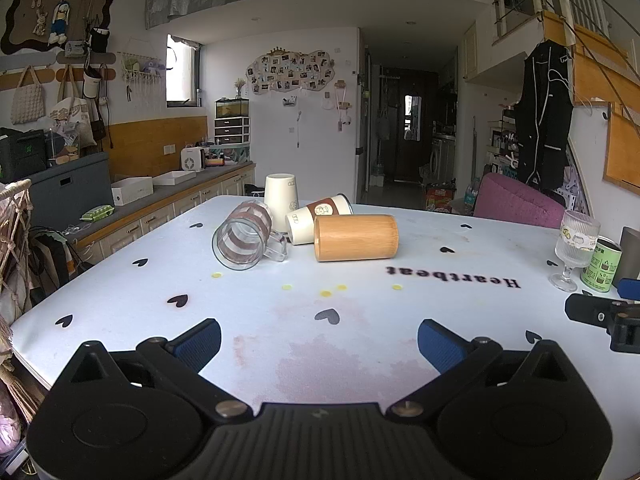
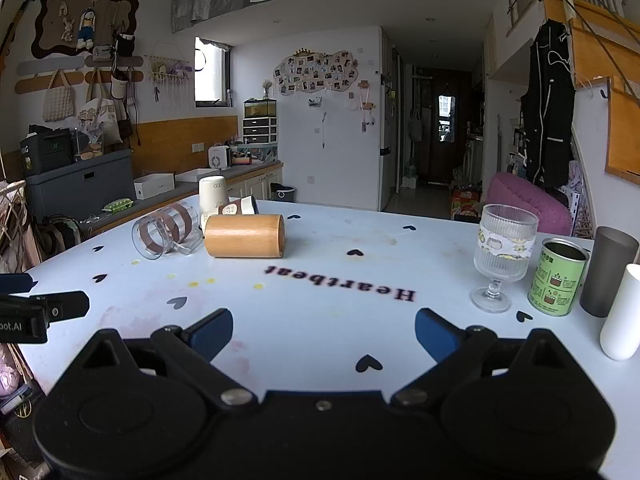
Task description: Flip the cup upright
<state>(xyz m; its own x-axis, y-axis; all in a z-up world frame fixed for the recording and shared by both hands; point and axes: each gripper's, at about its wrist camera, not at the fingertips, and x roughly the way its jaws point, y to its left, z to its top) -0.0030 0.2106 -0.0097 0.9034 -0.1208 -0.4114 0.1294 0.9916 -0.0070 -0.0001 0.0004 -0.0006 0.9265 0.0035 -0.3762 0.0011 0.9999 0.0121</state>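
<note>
A wooden cup (image 1: 356,238) lies on its side at the middle of the white table (image 1: 460,272); it also shows in the right wrist view (image 2: 245,236). A clear glass mug (image 1: 246,238) with brown bands lies on its side left of it, also in the right wrist view (image 2: 168,230). A brown-banded paper cup (image 1: 318,218) lies tipped behind them. A cream cup (image 1: 281,198) stands upside down at the back. My left gripper (image 1: 319,344) is open and empty, near the front edge. My right gripper (image 2: 323,334) is open and empty, to its right.
A ribbed stemmed glass (image 2: 503,256), a green can (image 2: 558,278), a grey tumbler (image 2: 610,270) and a white cylinder (image 2: 622,312) stand at the table's right side. A purple chair (image 2: 528,202) is beyond the far right edge. A counter runs along the left.
</note>
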